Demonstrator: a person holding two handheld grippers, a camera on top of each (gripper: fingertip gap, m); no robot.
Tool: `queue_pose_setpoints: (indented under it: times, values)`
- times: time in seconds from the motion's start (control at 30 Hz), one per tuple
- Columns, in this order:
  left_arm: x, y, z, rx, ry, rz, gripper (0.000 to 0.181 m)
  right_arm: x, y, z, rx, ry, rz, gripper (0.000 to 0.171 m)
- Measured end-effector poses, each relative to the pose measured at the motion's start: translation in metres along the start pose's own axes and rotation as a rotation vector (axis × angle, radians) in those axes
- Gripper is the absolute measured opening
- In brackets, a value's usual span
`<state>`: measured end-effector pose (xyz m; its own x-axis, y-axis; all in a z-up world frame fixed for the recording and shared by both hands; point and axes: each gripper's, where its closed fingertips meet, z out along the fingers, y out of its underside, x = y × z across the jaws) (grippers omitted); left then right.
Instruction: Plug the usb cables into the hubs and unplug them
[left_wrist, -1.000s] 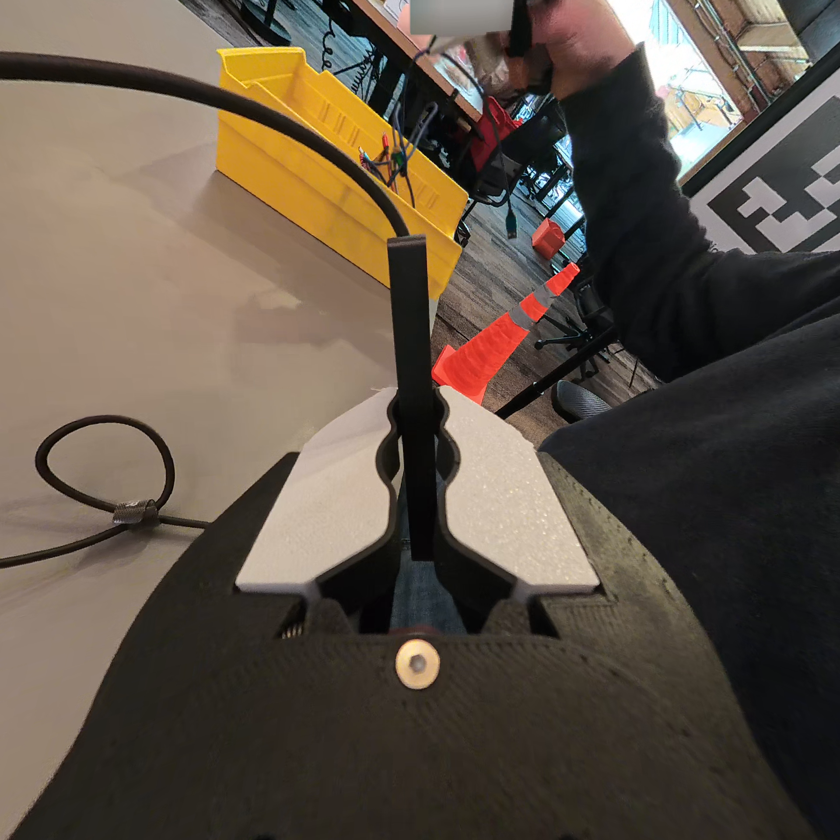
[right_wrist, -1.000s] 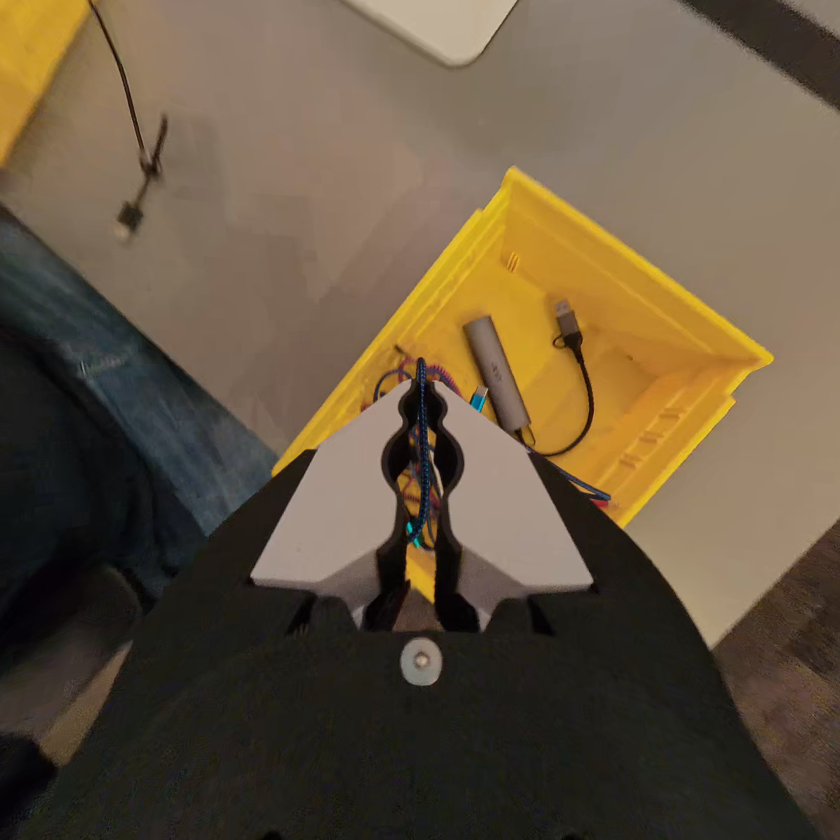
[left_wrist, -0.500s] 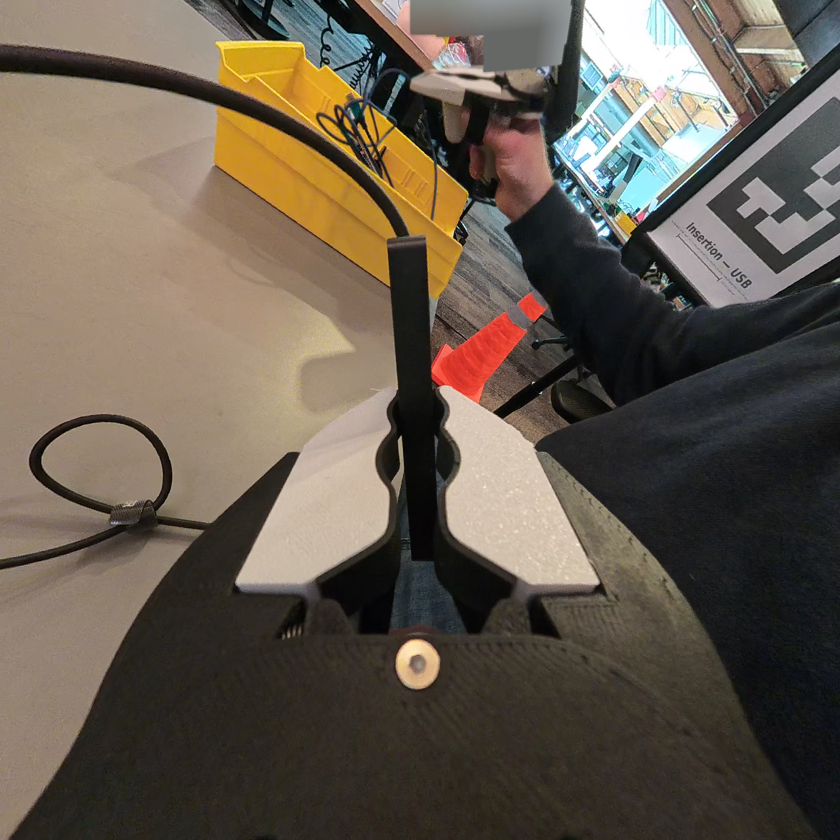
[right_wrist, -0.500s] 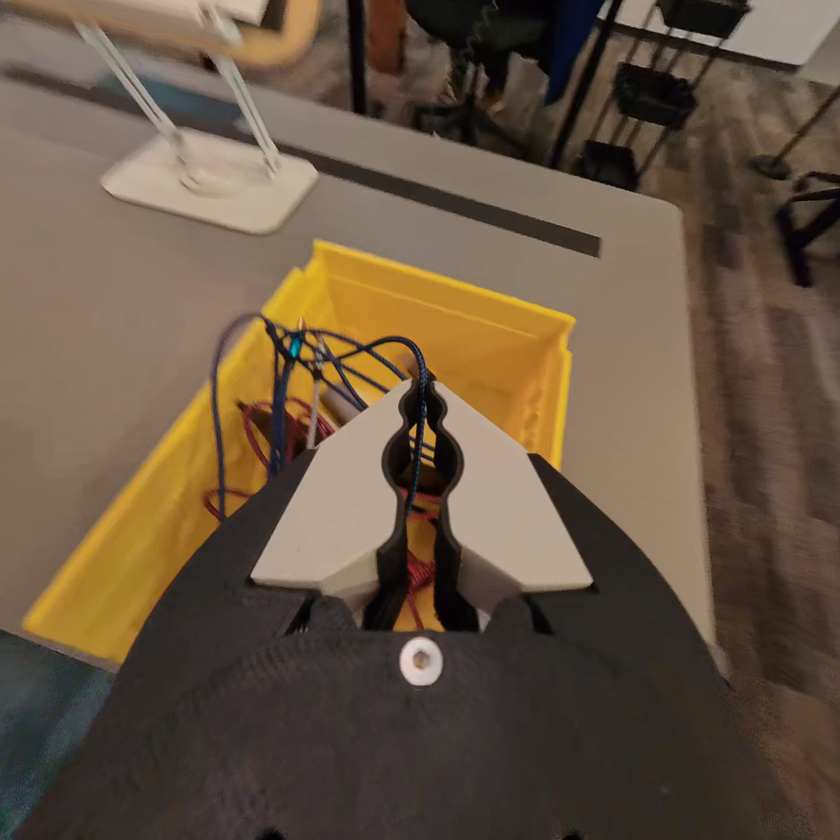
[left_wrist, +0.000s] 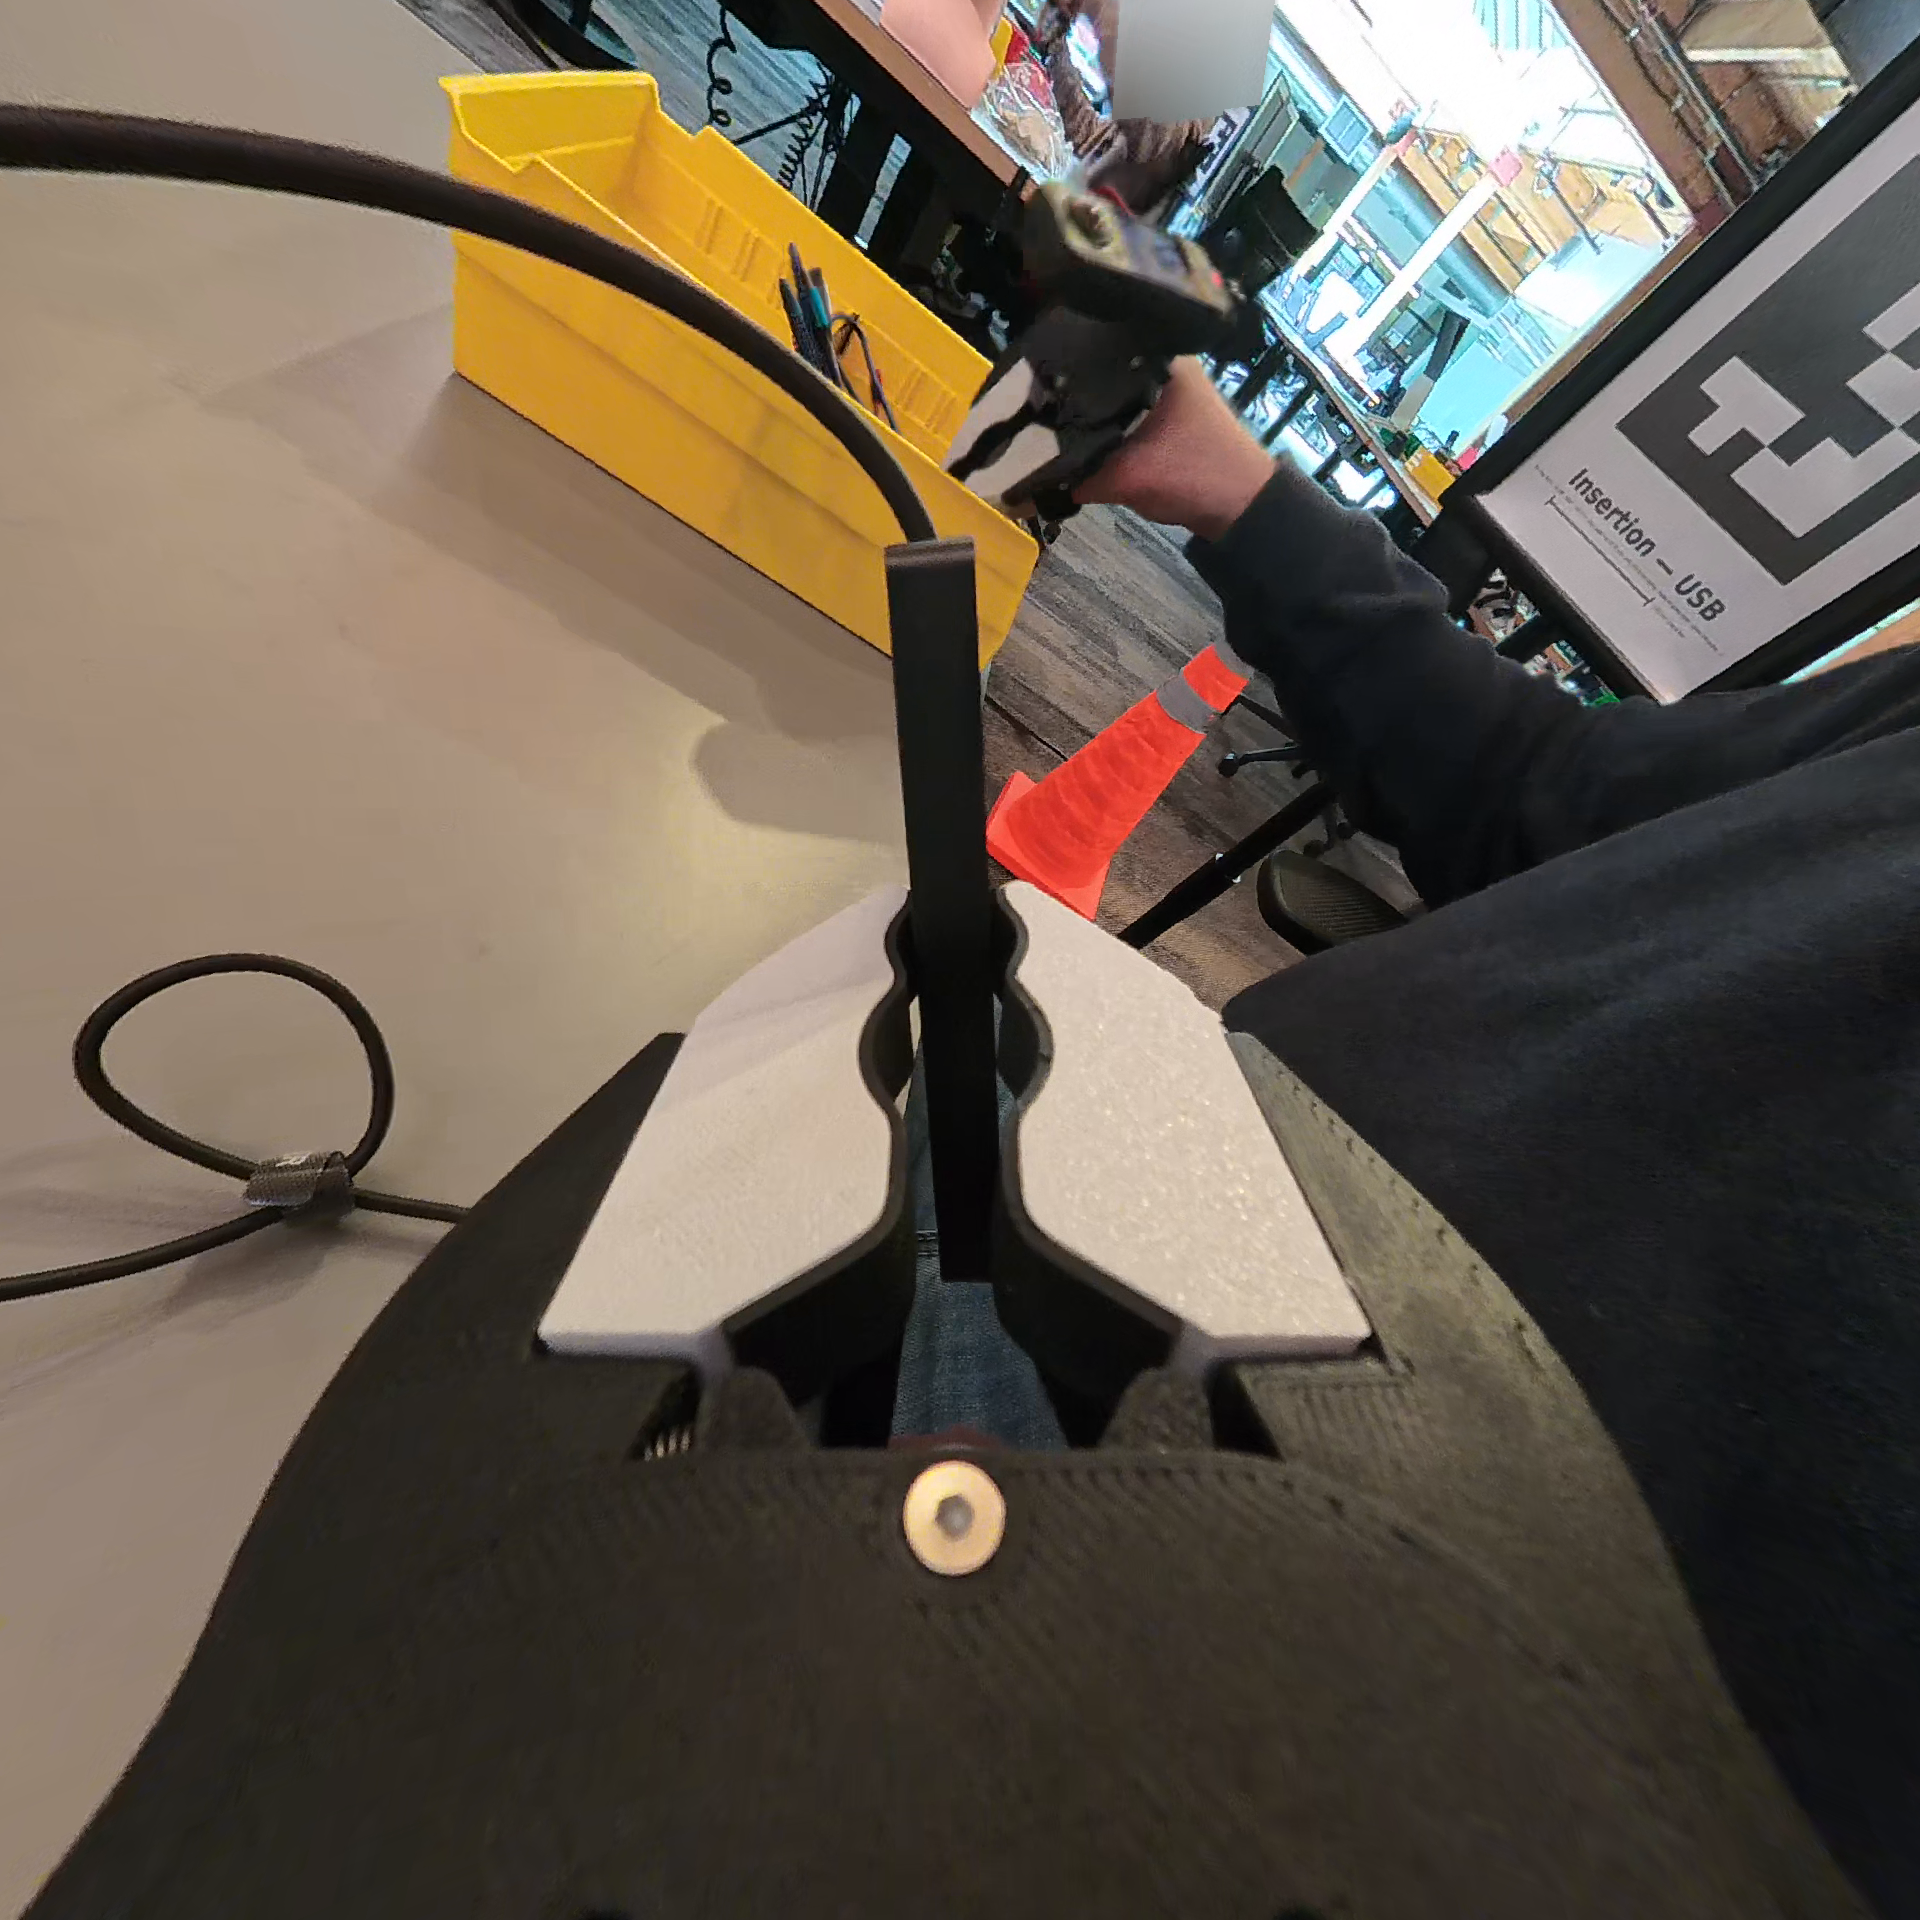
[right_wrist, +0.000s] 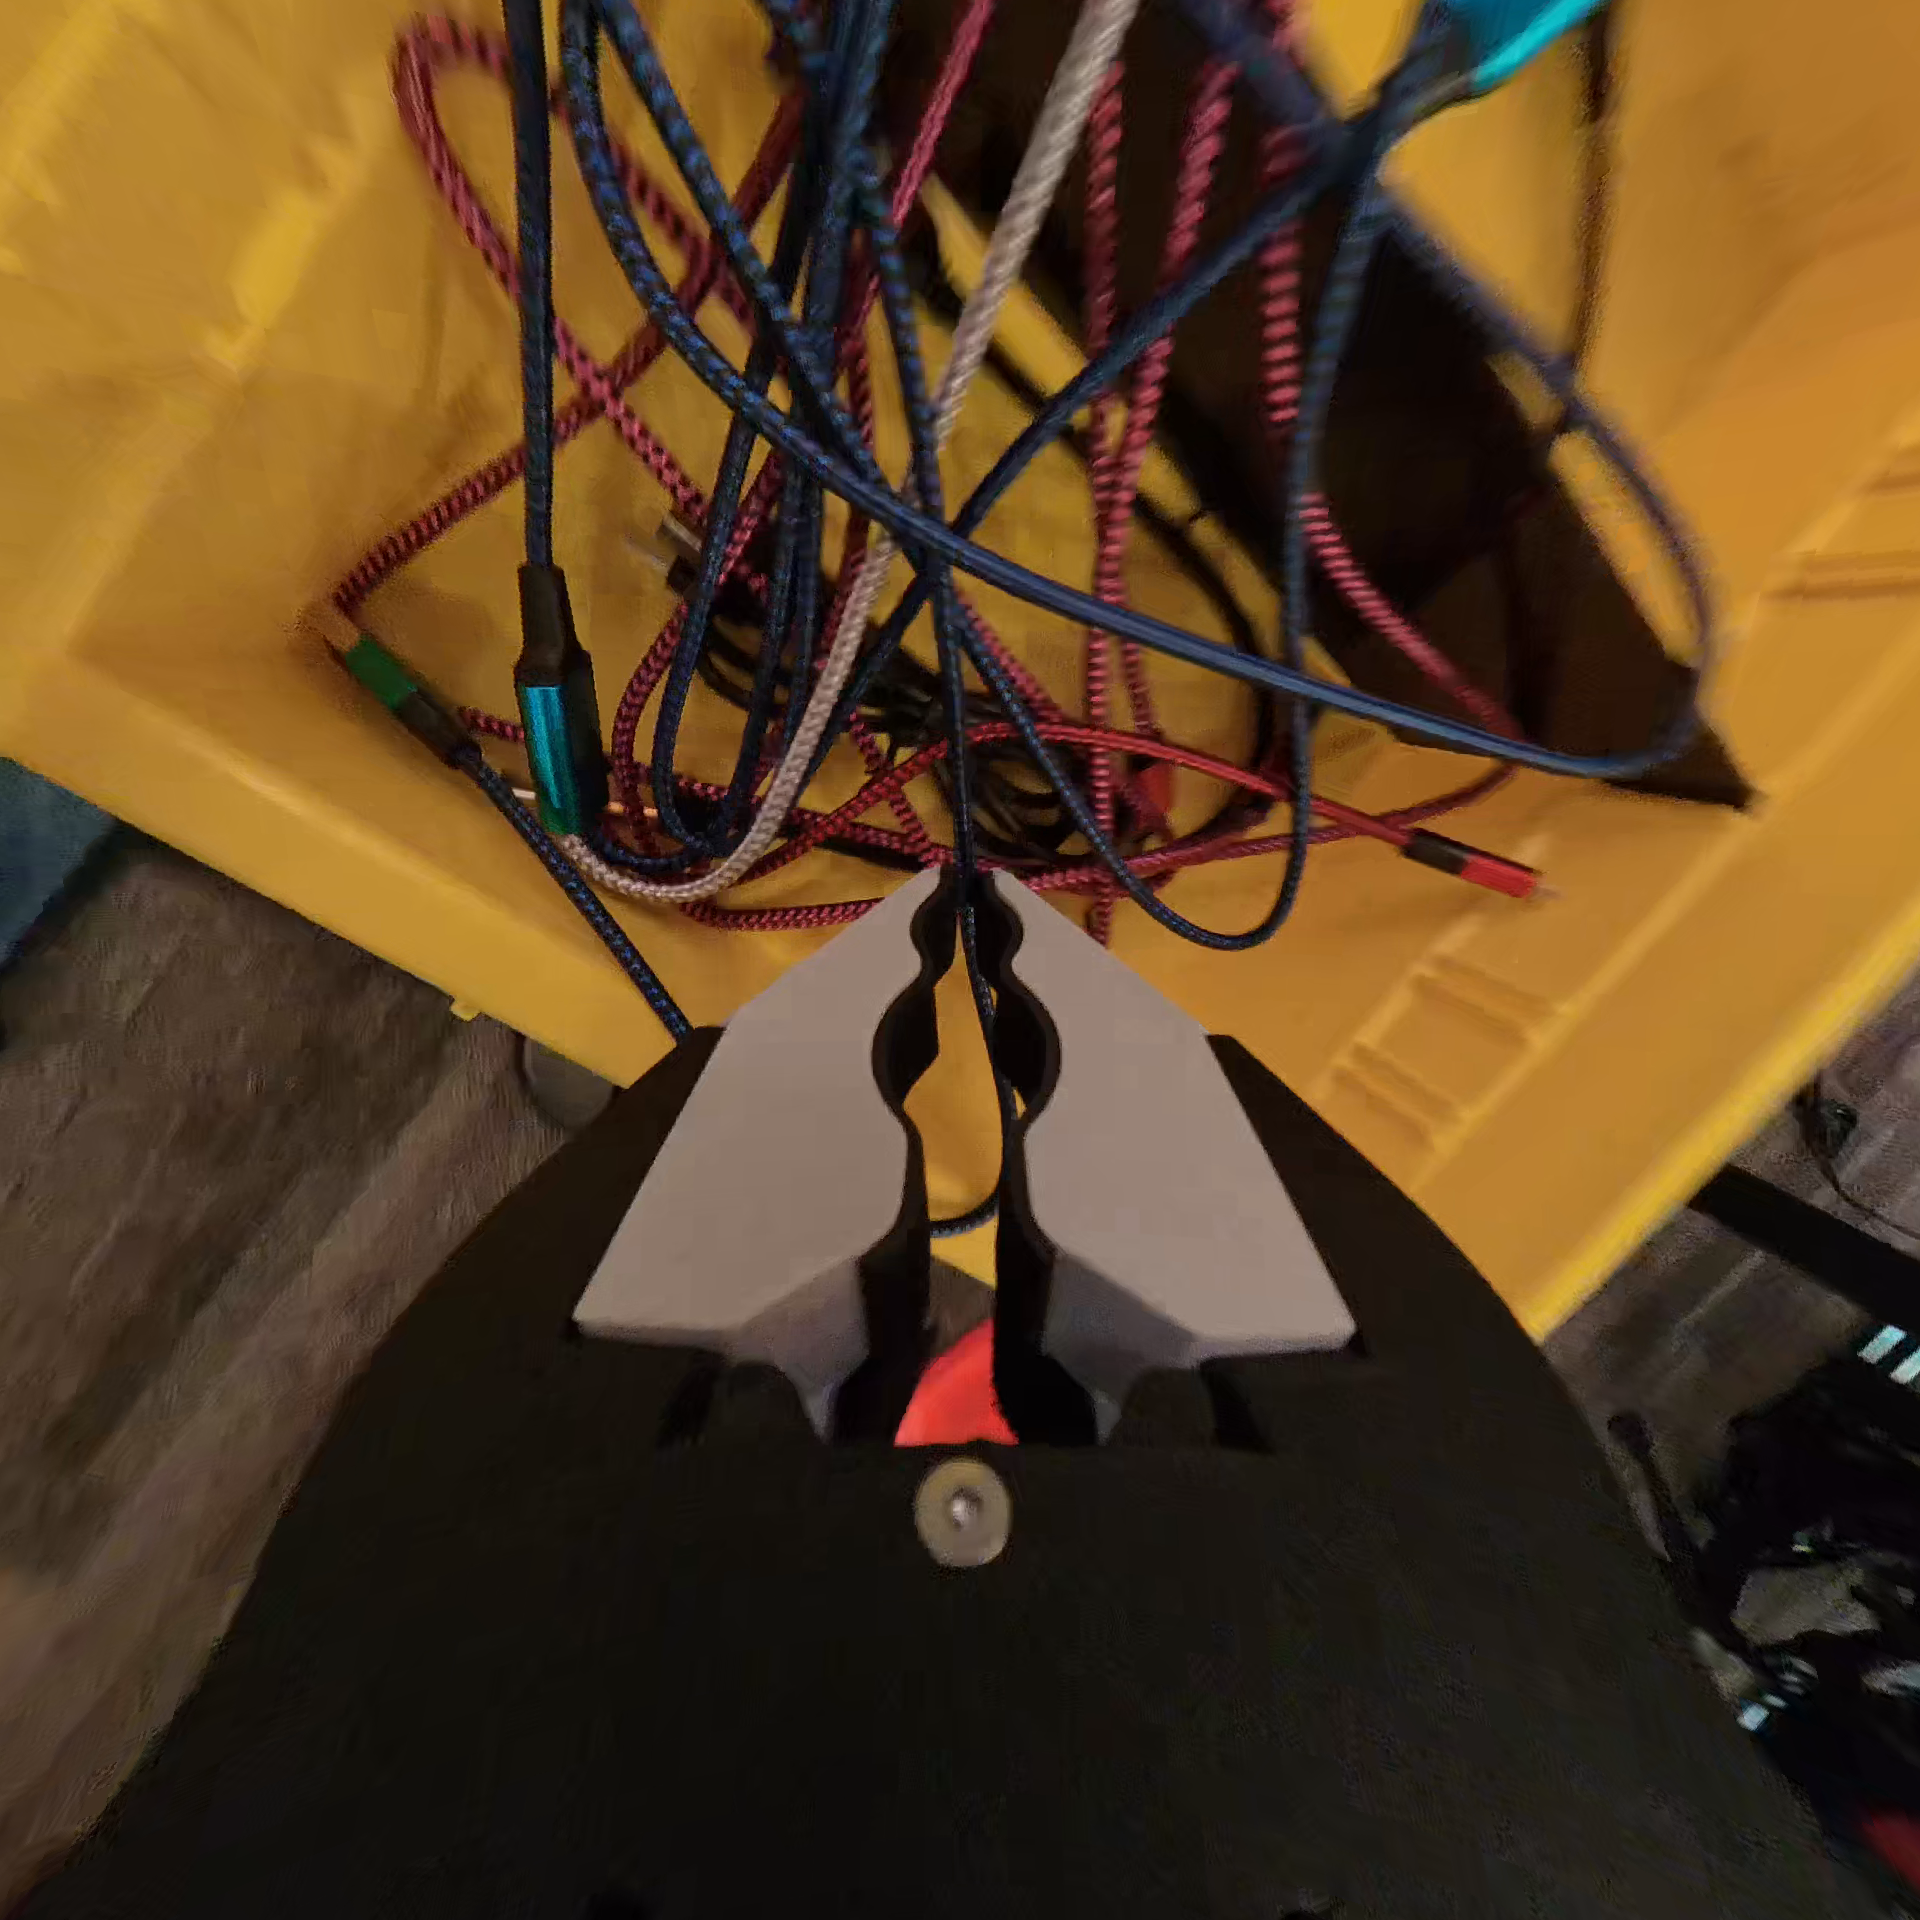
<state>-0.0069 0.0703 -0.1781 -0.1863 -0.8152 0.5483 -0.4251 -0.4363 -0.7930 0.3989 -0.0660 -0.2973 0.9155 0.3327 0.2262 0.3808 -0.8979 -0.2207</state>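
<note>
The wide grey tabletop (left_wrist: 312, 675) carries a long yellow plastic bin (left_wrist: 665, 384) set close to its far edge, and everything else is placed against that bin. In the right wrist view the bin's yellow walls (right_wrist: 260, 416) fill the frame around a loose tangle of braided cables: dark blue ones, red-and-black ones (right_wrist: 1288, 831) and one pale grey one (right_wrist: 831, 675), several ending in coloured plugs. Nearer than the bin, the left gripper (left_wrist: 954, 935) is clamped on a flat black hub (left_wrist: 940, 831) that stands upright between its fingers, with a thick black cord (left_wrist: 520, 223) arching from the hub's top past the bin and off to the left. A thinner black cable (left_wrist: 229, 1070) lies looped on the table well short of the bin, bound by a small grey strap. Just beyond the bin's right end, a hand (left_wrist: 1174, 468) holds the right gripper (right_wrist: 961, 894), its fingers closed on a dark blue braided cable (right_wrist: 971, 966) that runs from the tangle in the bin through the fingertips. An orange traffic cone (left_wrist: 1112, 790) stands on the floor past the bin
</note>
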Motion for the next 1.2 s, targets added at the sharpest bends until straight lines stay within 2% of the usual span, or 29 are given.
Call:
queue_pose_setpoints:
  times: [0.07,0.2,0.27,0.3,0.43,0.57,0.63,0.7,0.77,0.8,0.87,0.9,0.93,1.03,1.07,1.13,1.17,1.2]
  values:
    - [0.0,-0.001,-0.002,0.003,-0.004,0.002,0.011,-0.008,0.011,0.013,-0.118,-0.088,-0.016,0.001]
    - [-0.001,0.0,-0.003,-0.002,-0.013,0.002,0.011,-0.009,0.013,0.009,-0.24,-0.226,0.007,0.001]
    - [-0.002,0.0,-0.003,-0.004,-0.018,0.003,0.01,-0.005,0.007,-0.003,-0.23,-0.23,0.017,0.025]
    - [-0.003,0.0,-0.004,-0.003,-0.02,0.001,0.011,-0.006,0.005,-0.011,-0.219,-0.233,0.012,0.031]
    - [-0.007,0.0,-0.004,0.001,-0.017,-0.014,0.011,-0.008,-0.016,-0.051,-0.122,-0.217,0.02,0.042]
    - [-0.008,0.002,-0.001,-0.006,-0.013,-0.014,0.011,-0.012,-0.08,-0.084,0.13,-0.17,-0.005,0.04]
    - [-0.007,0.001,-0.001,-0.005,-0.014,-0.012,0.011,-0.032,-0.119,-0.103,0.262,-0.186,-0.033,0.049]
    - [-0.006,-0.002,-0.002,0.006,-0.011,-0.014,0.011,-0.07,-0.163,-0.12,0.413,-0.245,-0.076,0.059]
    - [-0.006,-0.004,-0.003,0.008,-0.008,-0.012,0.011,-0.119,-0.206,-0.128,0.541,-0.329,-0.135,0.059]
    - [-0.006,-0.003,-0.003,0.003,-0.007,-0.008,0.011,-0.147,-0.226,-0.127,0.587,-0.386,-0.17,0.068]
    - [-0.005,-0.002,-0.004,-0.011,-0.005,0.007,0.011,-0.19,-0.262,-0.123,0.678,-0.428,-0.256,0.073]
    - [-0.005,-0.001,-0.005,-0.021,-0.008,0.016,0.011,-0.209,-0.279,-0.123,0.729,-0.459,-0.296,0.084]
    - [-0.004,0.0,-0.005,-0.036,-0.014,0.028,0.011,-0.226,-0.294,-0.124,0.775,-0.518,-0.311,0.093]
    - [-0.006,0.012,-0.005,-0.108,-0.062,0.09,0.011,-0.263,-0.33,-0.137,0.84,-0.82,-0.234,0.096]
    - [-0.007,0.016,-0.005,-0.133,-0.076,0.113,0.011,-0.264,-0.339,-0.138,0.842,-0.847,-0.223,0.097]
    - [-0.009,0.023,-0.004,-0.176,-0.103,0.152,0.011,-0.259,-0.356,-0.138,0.857,-0.897,-0.192,0.093]
    - [-0.011,0.027,-0.004,-0.195,-0.118,0.168,0.011,-0.261,-0.36,-0.139,0.846,-0.993,-0.168,0.094]
    - [-0.014,0.03,-0.004,-0.213,-0.133,0.185,0.011,-0.267,-0.357,-0.139,0.793,-1.104,-0.184,0.088]
